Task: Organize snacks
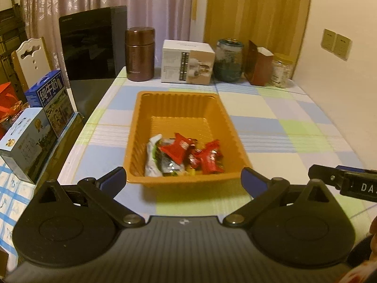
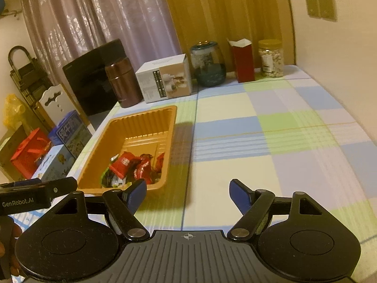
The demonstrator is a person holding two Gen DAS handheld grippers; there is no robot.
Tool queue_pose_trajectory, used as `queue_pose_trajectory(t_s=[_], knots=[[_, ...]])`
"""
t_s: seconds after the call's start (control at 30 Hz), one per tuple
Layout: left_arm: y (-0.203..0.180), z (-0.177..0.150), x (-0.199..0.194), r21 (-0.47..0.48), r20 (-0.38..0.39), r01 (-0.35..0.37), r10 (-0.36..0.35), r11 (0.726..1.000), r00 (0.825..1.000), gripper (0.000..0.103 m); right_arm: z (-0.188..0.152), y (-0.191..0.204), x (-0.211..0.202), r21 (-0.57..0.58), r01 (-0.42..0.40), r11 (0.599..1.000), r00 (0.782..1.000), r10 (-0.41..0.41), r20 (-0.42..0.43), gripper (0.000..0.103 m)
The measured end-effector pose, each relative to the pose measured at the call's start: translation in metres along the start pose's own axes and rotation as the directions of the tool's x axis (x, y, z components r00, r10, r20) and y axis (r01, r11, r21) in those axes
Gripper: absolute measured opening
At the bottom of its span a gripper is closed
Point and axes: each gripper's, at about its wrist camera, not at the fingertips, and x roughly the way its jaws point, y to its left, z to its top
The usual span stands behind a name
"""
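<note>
we see the snacks (image 1: 183, 156) heaped in the near end of the orange tray (image 1: 146, 120), red wrappers (image 2: 132, 165) over a pale and green packet (image 1: 153, 155); the far half of the tray floor is bare. the tray sits on the checked tablecloth (image 1: 271, 118) close to the table's left edge (image 1: 77, 141), where milk cartons (image 1: 50, 99) stand just beside it on a lower surface. to the right of the tray the cloth runs open to the wall. along the far edge stand a brown flask (image 1: 140, 54), a white box (image 1: 187, 62), a glass jar (image 1: 228, 60), a red carton (image 2: 242, 61) and a yellow-lidded jar (image 2: 271, 57), well apart from the tray.

our left gripper (image 1: 183, 180) hovers at the tray's near rim, fingers spread wide, holding nothing. our right gripper (image 2: 188, 194) hangs over bare cloth just right of the tray, fingers likewise wide apart and empty.
</note>
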Motion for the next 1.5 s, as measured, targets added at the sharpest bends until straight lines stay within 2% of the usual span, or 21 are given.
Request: queue_pose_trajectory(t_s=[0.37, 0.77, 1.07, 1.5], knots=[[-0.025, -0.011, -0.042, -0.013, 0.025, 0.031, -0.031, 0.999, 0.999, 0.103, -0.011, -0.015, -0.051, 0.023, 0.034, 0.999, 0.999, -0.034, 0.019, 0.080], [-0.052, -0.022, -0.085, 0.004, 0.027, 0.029, -0.029, 1.000, 0.999, 0.103, -0.021, -0.025, -0.107, 0.028, 0.065, 0.997, 0.996, -0.066, 0.053, 0.081], [-0.058, -0.028, -0.118, -0.022, 0.033, 0.038, -0.037, 0.999, 0.999, 0.103, -0.029, -0.020, -0.143, -0.003, 0.088, 0.996, 0.993, -0.088, 0.073, 0.082], [-0.065, -0.034, -0.149, -0.008, 0.049, 0.029, -0.029, 1.000, 0.998, 0.103, -0.041, -0.004, -0.170, -0.066, 0.104, 0.992, 0.993, -0.099, 0.070, 0.082]])
